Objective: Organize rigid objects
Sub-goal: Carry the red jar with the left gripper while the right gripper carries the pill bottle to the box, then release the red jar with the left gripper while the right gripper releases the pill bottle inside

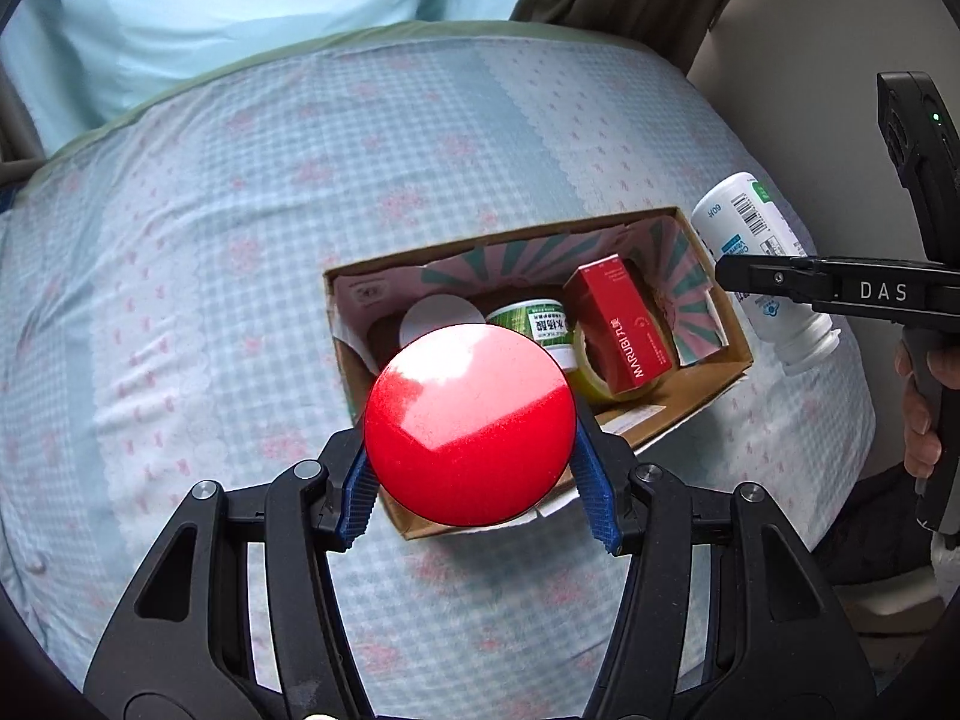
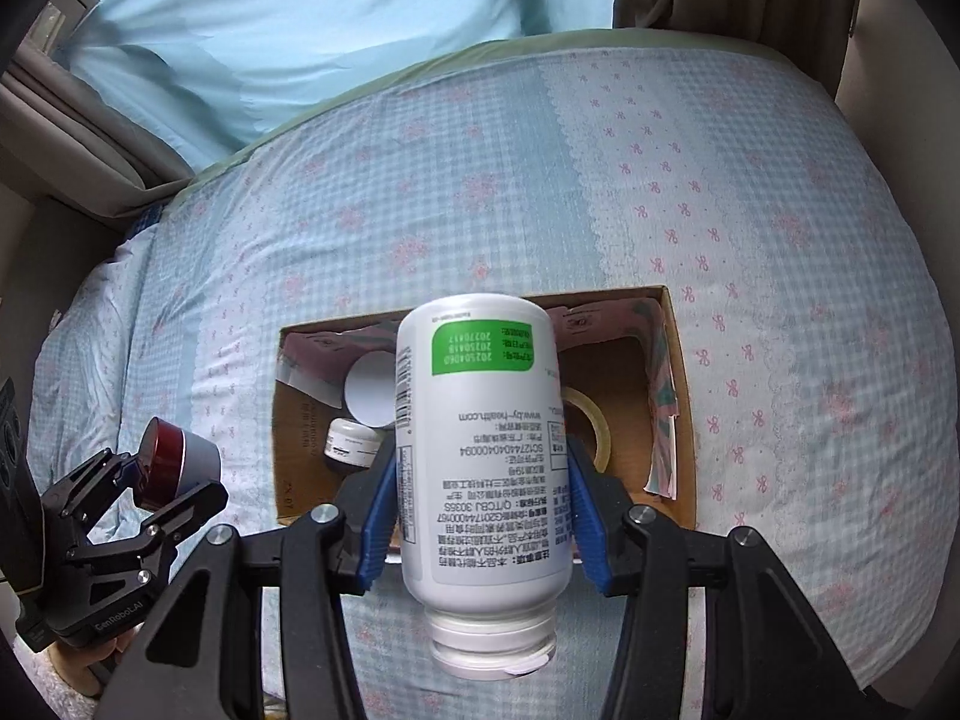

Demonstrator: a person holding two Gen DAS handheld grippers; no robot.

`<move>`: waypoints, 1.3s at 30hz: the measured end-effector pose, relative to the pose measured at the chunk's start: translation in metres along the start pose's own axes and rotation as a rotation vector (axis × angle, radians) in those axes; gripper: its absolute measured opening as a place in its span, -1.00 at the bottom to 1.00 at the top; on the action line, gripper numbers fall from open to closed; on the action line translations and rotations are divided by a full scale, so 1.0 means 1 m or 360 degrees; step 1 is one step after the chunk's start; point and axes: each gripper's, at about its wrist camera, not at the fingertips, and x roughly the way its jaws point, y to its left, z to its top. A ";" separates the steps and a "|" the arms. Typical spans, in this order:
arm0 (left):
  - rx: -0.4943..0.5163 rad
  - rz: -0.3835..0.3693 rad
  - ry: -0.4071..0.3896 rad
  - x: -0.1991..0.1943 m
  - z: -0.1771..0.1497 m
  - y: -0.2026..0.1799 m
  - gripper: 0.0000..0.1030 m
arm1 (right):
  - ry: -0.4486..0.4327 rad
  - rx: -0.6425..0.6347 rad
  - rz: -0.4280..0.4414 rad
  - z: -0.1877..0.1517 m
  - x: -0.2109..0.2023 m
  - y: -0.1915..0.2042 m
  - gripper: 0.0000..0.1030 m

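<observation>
Left wrist view: the left gripper [image 1: 471, 480] is closed on a red-capped jar [image 1: 470, 425], its blue pads [image 1: 358, 495] pressing the sides just under the glossy cap, which hides the body; the right wrist view shows a grey body below the cap. The jar hangs above the near end of an open cardboard box [image 1: 717, 387] that sits on a checked bedspread [image 1: 210, 276]. Inside the box are a green-labelled tub [image 1: 536, 327], a red carton [image 1: 624, 327], a tape roll [image 1: 591, 381] and a white lid [image 1: 441, 317]. Right wrist view: the right gripper [image 2: 483, 531] is clamped on a white bottle [image 2: 480, 456], held cap-down toward the camera and base forward, with the pads bearing on the labelled mid-body. The bottle hangs over the box [image 2: 681, 420], and a small dark jar [image 2: 348, 444] lies in the left part. Assessment: both held items appear rigid and hard-walled, so the pads should not deform them. Both surfaces look smooth and probably slippery, so a tilt could let either slide. The bottle is best gripped at mid-body, as now; the jar on its straight wall below the cap, not on the rounded cap. Weight cannot be judged, since contents are not visible. Free floor in the box lies at the right, past the tape roll.
</observation>
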 end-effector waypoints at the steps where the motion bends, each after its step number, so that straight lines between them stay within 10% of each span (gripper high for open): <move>1: 0.0008 -0.0009 0.0018 0.011 0.000 -0.003 0.02 | 0.0010 -0.0005 -0.0027 0.000 0.008 -0.004 -0.09; 31: 0.0021 0.0051 0.0435 0.125 0.017 -0.028 0.11 | 0.0214 0.0099 -0.0285 0.029 0.087 -0.051 -0.07; 34: 0.0034 0.0086 0.0419 0.120 0.020 -0.034 1.00 | 0.0174 0.0118 -0.0146 0.033 0.082 -0.053 0.59; 35: 0.0035 0.0090 0.0398 0.117 0.019 -0.036 0.99 | 0.0195 0.0122 -0.0114 0.033 0.081 -0.053 0.92; 39: 0.0002 0.0082 0.0395 0.111 0.015 -0.038 1.00 | 0.0140 0.0092 -0.0151 0.026 0.073 -0.051 1.00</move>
